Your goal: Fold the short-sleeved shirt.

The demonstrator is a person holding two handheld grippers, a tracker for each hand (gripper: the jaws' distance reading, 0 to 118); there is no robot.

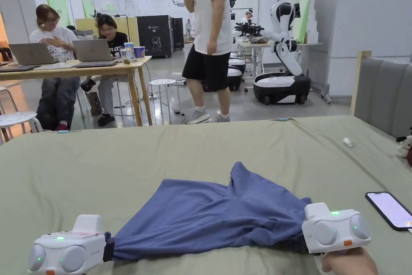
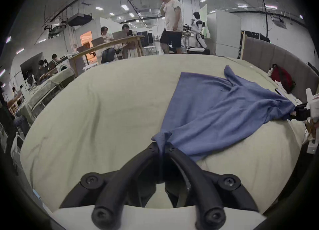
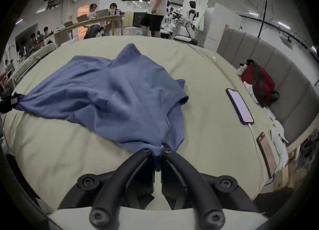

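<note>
Currently: shirt [image 1: 209, 215], blue, rumpled on bed [image 1: 120, 159], lower centre of head view. Left gripper [image 2: 162, 149] clenched on one corner, right gripper [image 3: 158, 152] clenched on another. Advice: pull corners evenly apart, flatten wrinkles before folding.

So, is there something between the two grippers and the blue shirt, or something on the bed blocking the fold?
Nothing visible. The left gripper and right gripper already pinch the blue shirt. The phone lies beside it on the bed, apart from the cloth.
</note>
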